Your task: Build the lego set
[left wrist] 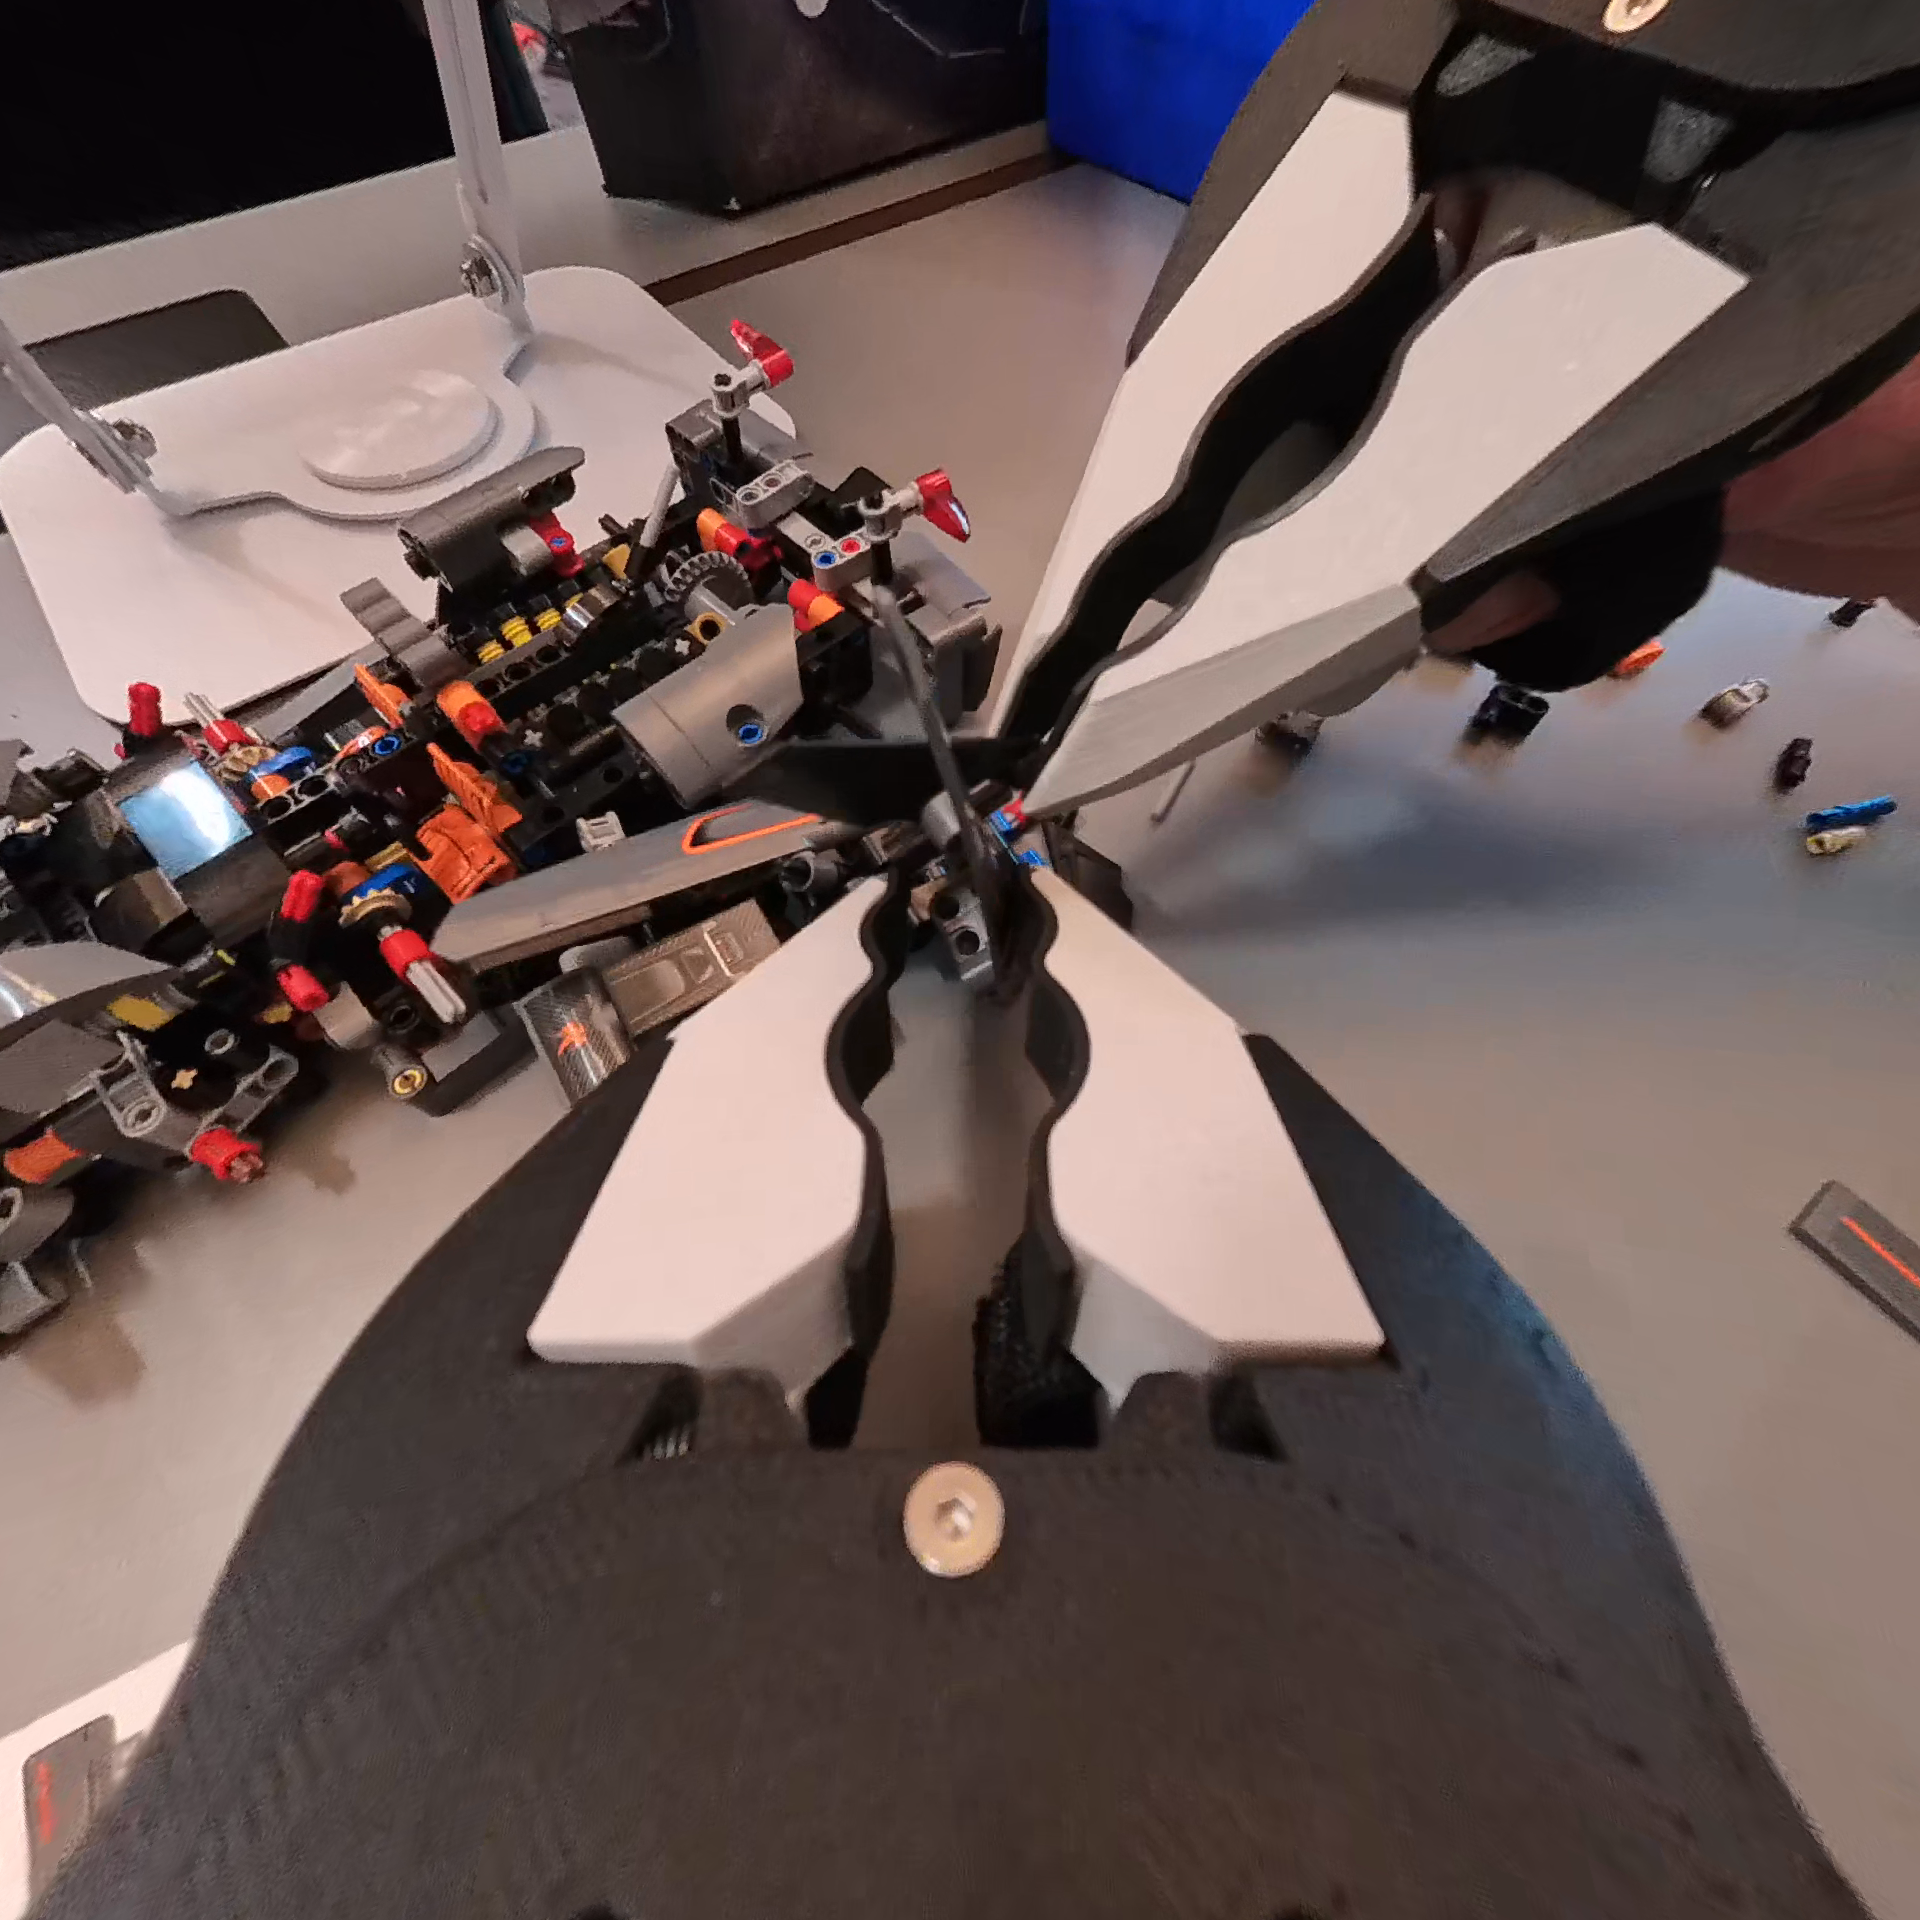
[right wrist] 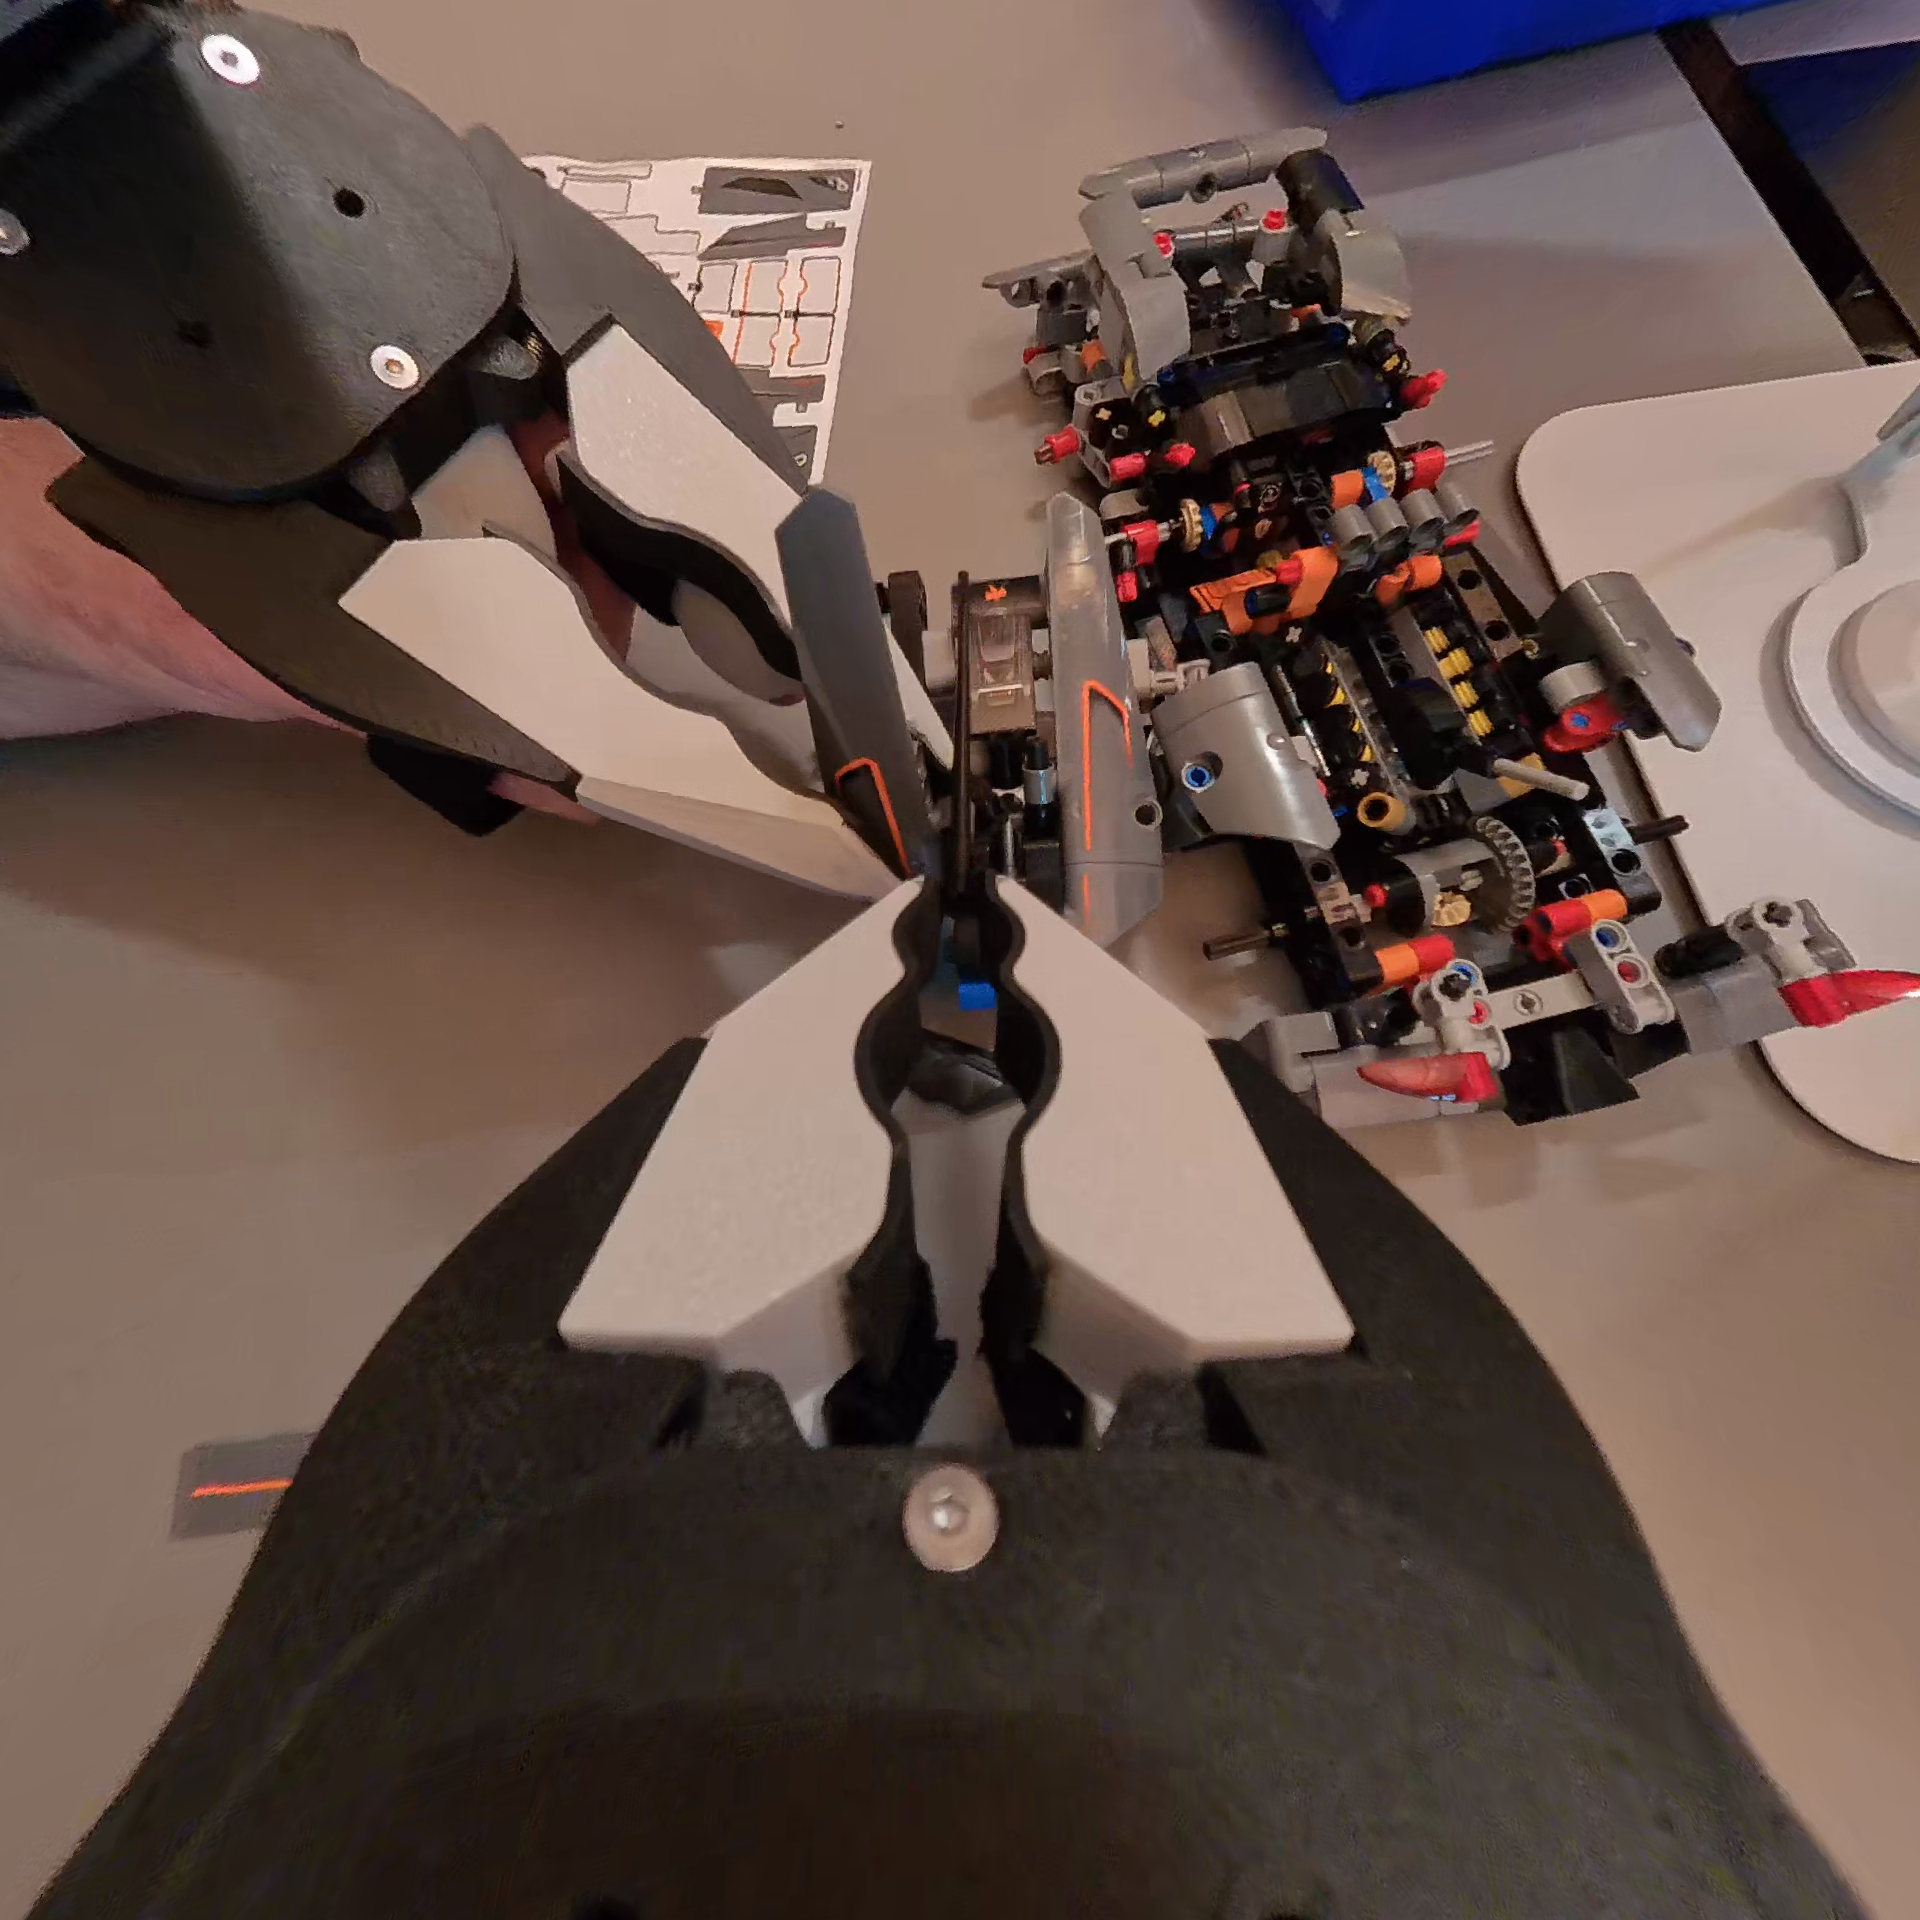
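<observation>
1. Left wrist view: the left gripper (left wrist: 961, 914) is pinched on a thin black strip (left wrist: 940, 717) that runs straight ahead from its tips, long axis in line with the fingers. The right gripper (left wrist: 1023, 774) comes in from upper right, tips touching the same sub-assembly (left wrist: 727, 842). The lego car chassis (left wrist: 582, 665) lies ahead and left.

2. Right wrist view: the right gripper (right wrist: 961, 894) is pressed together on the black strip (right wrist: 964, 727), a blue pin (right wrist: 977, 995) sitting between its fingers. The left gripper (right wrist: 883, 821) enters from the left, clamped on a dark grey orange-lined panel (right wrist: 847, 644). The chassis (right wrist: 1382, 665) sits just right of the tips and looks the likely target; the right gripper is nearer.

3. Writing: a sticker sheet (right wrist: 790, 270) lies ahead-left, with printed graphics only; nothing readable.
</observation>
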Demonstrator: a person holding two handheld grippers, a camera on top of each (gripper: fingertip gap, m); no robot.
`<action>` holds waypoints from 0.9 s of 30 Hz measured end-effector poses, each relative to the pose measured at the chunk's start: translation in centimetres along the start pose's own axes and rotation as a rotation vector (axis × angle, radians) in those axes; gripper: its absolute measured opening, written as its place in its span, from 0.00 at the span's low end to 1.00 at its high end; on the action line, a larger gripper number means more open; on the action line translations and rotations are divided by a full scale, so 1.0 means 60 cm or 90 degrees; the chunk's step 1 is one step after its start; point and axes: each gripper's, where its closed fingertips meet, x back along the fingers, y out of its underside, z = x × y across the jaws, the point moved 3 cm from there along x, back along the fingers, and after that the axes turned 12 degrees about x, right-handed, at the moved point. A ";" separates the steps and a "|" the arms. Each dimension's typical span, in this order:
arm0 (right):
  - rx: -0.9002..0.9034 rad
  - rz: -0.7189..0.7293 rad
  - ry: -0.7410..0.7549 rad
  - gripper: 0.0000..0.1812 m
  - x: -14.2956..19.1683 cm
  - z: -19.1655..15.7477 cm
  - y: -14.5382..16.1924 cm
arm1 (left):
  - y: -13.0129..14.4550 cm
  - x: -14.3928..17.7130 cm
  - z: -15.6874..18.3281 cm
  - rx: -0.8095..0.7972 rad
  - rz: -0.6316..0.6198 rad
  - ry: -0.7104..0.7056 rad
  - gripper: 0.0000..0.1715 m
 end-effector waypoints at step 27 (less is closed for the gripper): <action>0.021 -0.059 0.007 0.02 0.002 -0.011 0.013 | -0.008 -0.001 0.011 -0.245 -0.044 -0.134 0.10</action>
